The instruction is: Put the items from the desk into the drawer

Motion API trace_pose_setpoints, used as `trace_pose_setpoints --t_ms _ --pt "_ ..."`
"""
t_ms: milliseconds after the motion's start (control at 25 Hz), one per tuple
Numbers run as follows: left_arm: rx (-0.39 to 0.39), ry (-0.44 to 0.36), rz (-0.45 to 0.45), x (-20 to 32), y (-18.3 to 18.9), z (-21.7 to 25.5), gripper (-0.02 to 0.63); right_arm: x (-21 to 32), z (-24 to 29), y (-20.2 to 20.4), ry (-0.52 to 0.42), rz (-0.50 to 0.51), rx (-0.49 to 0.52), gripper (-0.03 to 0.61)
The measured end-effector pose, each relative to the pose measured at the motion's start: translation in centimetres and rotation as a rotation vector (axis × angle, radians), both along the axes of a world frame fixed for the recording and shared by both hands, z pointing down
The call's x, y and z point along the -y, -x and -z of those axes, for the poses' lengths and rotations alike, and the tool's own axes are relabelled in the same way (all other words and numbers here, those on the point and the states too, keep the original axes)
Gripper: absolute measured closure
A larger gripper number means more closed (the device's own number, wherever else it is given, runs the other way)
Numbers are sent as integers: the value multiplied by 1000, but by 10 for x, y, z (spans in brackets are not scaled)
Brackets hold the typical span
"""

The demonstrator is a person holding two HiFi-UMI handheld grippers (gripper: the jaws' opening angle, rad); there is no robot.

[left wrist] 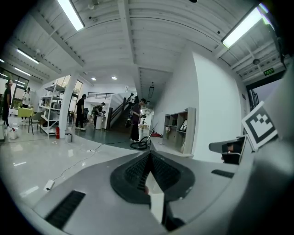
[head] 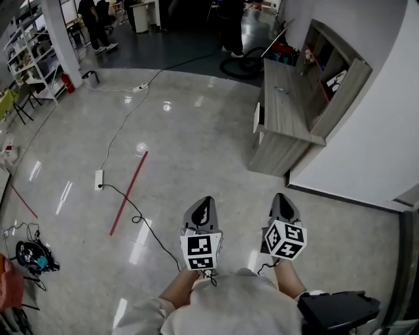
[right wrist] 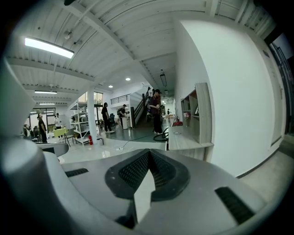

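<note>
The wooden desk (head: 288, 105) stands against the white wall at the upper right of the head view, some way ahead of me. Its drawer (head: 257, 119) stands slightly out on the near left side. A small item (head: 280, 90) lies on the desk top, and a shelf unit (head: 330, 72) with small objects sits on the desk against the wall. My left gripper (head: 204, 206) and right gripper (head: 283, 203) are held side by side near my body, both shut and holding nothing. The desk (right wrist: 186, 140) also shows in the right gripper view, and the desk (left wrist: 172, 144) in the left gripper view.
A red strip (head: 128, 193) and cables with a power strip (head: 99, 178) lie on the glossy floor at left. A vacuum hose (head: 242, 65) lies coiled beyond the desk. People (head: 91, 19) stand at the far back. A black case (head: 337, 311) is at my right.
</note>
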State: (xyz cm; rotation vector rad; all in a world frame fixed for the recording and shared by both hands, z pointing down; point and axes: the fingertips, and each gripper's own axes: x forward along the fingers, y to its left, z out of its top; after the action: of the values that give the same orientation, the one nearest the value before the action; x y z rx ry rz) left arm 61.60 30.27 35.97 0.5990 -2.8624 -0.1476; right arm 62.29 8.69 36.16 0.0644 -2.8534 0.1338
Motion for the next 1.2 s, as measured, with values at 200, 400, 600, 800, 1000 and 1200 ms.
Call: trace_pose_setpoints --t_ms 200,400,600,800,1000,1200 --pt "-17 -15 30 -26 14 -10 617 -11 -6 9 -25 -3 -21 580" --pt "-40 -36 35 -34 23 -16 617 -18 -8 24 -35 -7 -34 580" --pt "-45 -33 55 -43 40 -25 617 -29 -18 53 -36 19 -46 580" --pt "-70 -33 80 -49 77 -32 617 -45 -18 101 -32 61 -36 580" --pt "-76 -13 76 -40 122 -28 617 -41 -18 146 -8 65 -36 580" --pt "-69 39 50 -24 169 -23 617 -23 -24 182 24 34 -41 580"
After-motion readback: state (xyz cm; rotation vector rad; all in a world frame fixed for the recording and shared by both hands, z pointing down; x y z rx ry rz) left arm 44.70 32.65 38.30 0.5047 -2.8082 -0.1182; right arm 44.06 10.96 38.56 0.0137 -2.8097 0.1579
